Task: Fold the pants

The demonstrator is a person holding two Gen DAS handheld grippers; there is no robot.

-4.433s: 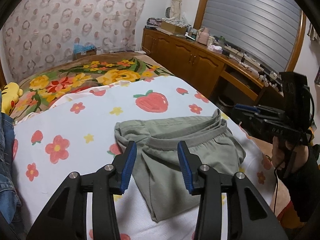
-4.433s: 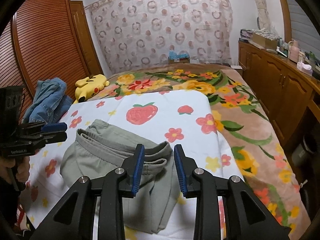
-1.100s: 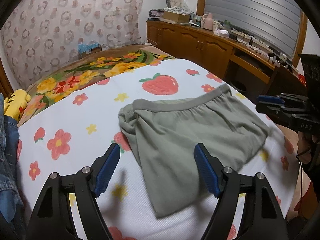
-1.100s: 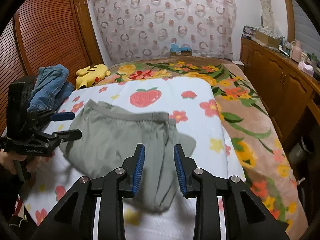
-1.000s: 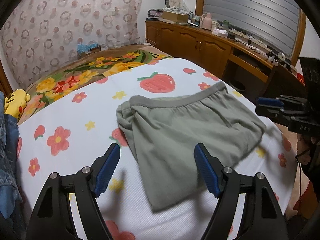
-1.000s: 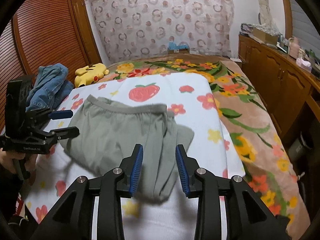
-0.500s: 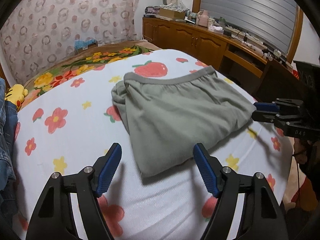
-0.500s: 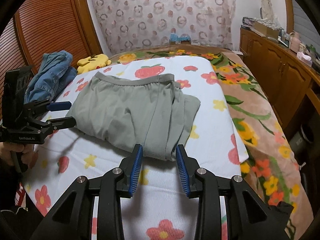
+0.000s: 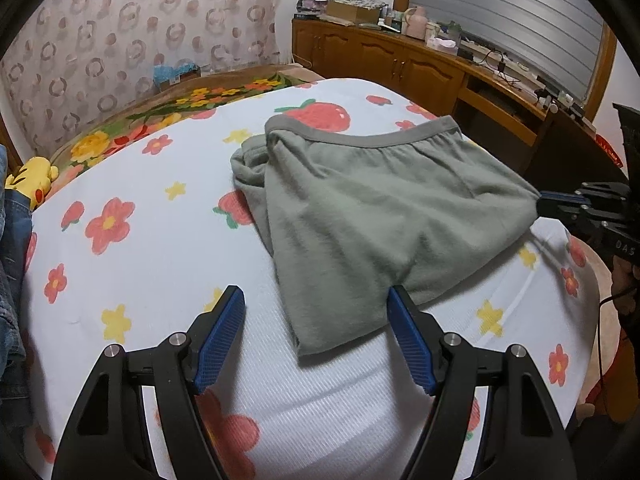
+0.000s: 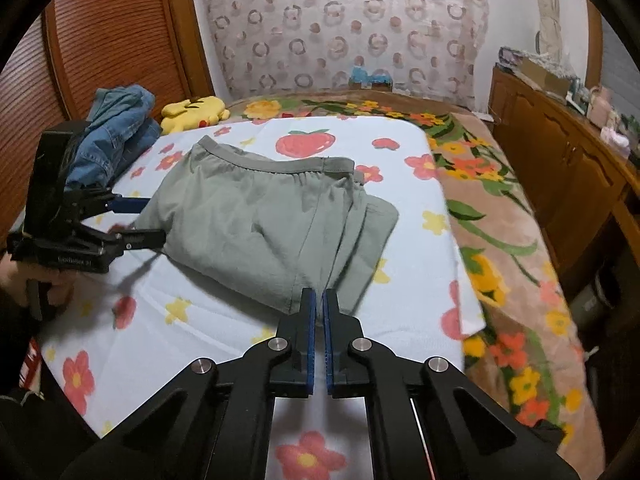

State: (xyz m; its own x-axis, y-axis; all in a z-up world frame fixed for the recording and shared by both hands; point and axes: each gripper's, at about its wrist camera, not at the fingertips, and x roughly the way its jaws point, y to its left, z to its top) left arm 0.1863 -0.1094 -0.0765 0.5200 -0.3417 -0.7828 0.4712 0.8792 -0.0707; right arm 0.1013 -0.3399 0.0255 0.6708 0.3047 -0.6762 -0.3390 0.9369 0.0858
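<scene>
The right gripper is clamped on the pants' near-edge corner, best lifted evenly once the wide-open, empty left gripper has hold.

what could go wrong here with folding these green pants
1. The right gripper is shut on the pants' near corner, apparently pinching several stacked layers; some may slip out when lifted.
2. The left gripper is open around the other corner, so a one-sided pull could skew the fold.
</scene>
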